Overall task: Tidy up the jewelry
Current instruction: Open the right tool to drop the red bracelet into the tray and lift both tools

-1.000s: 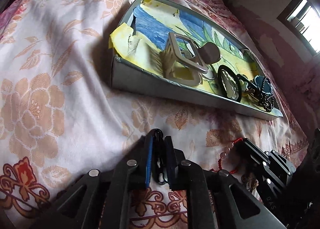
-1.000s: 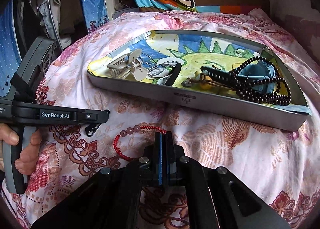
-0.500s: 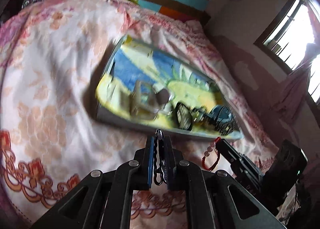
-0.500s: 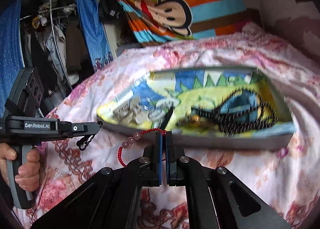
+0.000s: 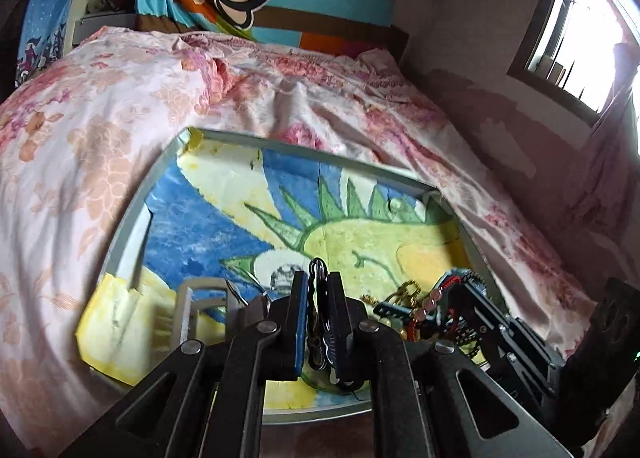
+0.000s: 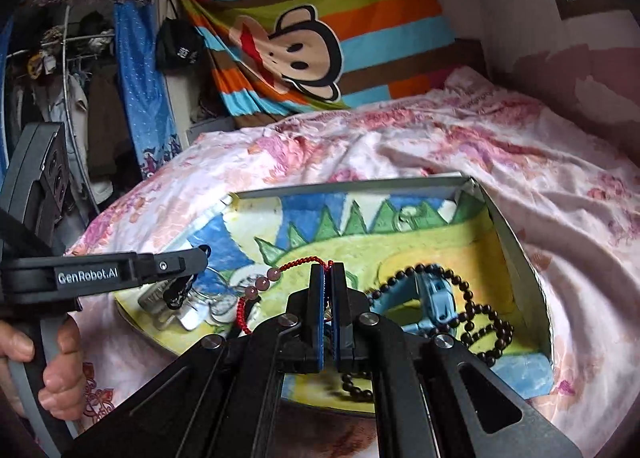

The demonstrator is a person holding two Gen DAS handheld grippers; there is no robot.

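Observation:
A grey metal tray [image 5: 132, 214] [image 6: 516, 250] lined with a painted sun picture lies on the bed. My left gripper [image 5: 318, 286] hovers over its near left part, shut on a small black chain [image 5: 319, 266]. In the right wrist view the left gripper [image 6: 202, 253] reaches in from the left with the chain [image 6: 178, 294] dangling below it. My right gripper [image 6: 327, 274] is shut on a red cord bracelet with pink beads [image 6: 264, 281], held over the tray's near edge. The right gripper [image 5: 450, 292] and the beads [image 5: 424, 308] also show in the left wrist view.
In the tray lie a black bead necklace [image 6: 472, 322], a blue watch [image 6: 432, 298], a beige hair claw [image 5: 196, 310] and small gold pieces [image 5: 408, 290]. The floral bedspread [image 5: 100, 138] surrounds the tray. A striped monkey blanket [image 6: 320, 46] hangs behind; a hand [image 6: 60, 358] grips the left handle.
Both grippers have risen off the bedspread and moved forward over the tray. The red bracelet has been lifted from the bed; the black chain stays clamped in the left gripper.

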